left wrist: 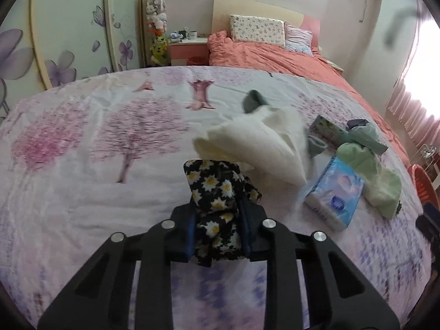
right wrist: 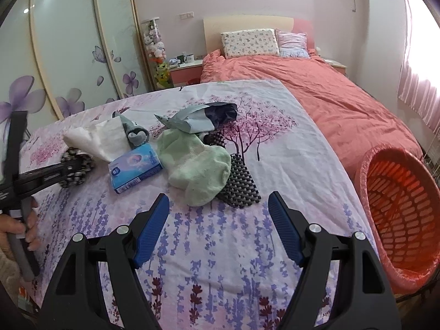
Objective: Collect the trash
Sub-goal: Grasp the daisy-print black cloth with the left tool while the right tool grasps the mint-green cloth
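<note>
While the left hand-held gripper [left wrist: 217, 228] clenches the daisy-print cloth [left wrist: 217, 192] just above the bed [left wrist: 82, 192], its loose folds could slip out; the right hand-held gripper [right wrist: 218, 228] hangs released, basket [right wrist: 407, 214] well apart.

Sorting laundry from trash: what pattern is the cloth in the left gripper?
Black with white daisies; left wrist view.

The left gripper [left wrist: 217, 228] covers the lower part of the black daisy-print cloth [left wrist: 213, 184] clamped in its jaws. In the right wrist view, the red basket [right wrist: 396, 192] is cut off by the picture's right edge, and the black woven mat [right wrist: 239, 181] lies partly hidden beneath the pale green sock [right wrist: 198, 170]. The items on the distant nightstand [left wrist: 188, 48] are too small to identify.
</note>
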Demonstrator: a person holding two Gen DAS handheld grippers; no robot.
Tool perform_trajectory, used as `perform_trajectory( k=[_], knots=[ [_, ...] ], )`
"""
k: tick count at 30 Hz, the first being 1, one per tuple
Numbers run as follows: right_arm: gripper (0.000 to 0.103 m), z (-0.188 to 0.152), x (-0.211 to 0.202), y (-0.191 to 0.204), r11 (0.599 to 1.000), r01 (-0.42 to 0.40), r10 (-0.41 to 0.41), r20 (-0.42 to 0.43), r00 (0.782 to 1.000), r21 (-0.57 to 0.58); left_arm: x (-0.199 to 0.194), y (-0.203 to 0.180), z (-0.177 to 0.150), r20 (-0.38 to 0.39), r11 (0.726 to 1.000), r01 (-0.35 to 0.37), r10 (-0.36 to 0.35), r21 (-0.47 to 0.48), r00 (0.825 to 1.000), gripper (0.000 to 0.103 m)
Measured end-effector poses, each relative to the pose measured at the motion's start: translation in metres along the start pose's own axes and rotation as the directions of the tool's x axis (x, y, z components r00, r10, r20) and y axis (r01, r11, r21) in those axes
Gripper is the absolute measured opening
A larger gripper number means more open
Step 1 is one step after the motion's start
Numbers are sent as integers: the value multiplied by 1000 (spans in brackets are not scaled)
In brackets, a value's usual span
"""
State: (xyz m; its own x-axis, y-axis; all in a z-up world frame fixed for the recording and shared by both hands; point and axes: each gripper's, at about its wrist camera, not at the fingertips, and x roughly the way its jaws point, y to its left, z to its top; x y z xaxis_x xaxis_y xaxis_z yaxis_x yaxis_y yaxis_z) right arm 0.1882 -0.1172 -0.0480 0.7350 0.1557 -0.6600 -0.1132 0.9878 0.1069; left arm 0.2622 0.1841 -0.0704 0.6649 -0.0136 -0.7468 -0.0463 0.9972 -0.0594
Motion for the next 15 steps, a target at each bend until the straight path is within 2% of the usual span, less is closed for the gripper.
perform_trajectory(
  k=[3, 5, 8, 11, 15],
  knots=[
    [74, 5, 7, 5, 1000, 26, -25, 17, 1000, -18, -4, 12, -6, 1, 999, -47, 47, 9, 999, 26],
    [69, 11, 15, 7, 999, 29, -29, 23, 999, -13, -2, 20, -9, -6, 998, -59, 59, -3, 998, 27],
    [57, 19, 29, 9, 1000, 12, -12, 7, 1000, -11, 0, 24, -12, -14, 998, -53, 53, -22, 999, 29],
    [52, 23, 41, 11, 1000, 1, -1, -18, 1000, -1, -1, 24, -12, -15, 999, -51, 50, -20, 999, 29],
    [48, 23, 49, 15, 1000, 28, -28, -28, 999, -3, 3, 27, -12, -30, 999, -40, 39, -33, 999, 31]
  ],
)
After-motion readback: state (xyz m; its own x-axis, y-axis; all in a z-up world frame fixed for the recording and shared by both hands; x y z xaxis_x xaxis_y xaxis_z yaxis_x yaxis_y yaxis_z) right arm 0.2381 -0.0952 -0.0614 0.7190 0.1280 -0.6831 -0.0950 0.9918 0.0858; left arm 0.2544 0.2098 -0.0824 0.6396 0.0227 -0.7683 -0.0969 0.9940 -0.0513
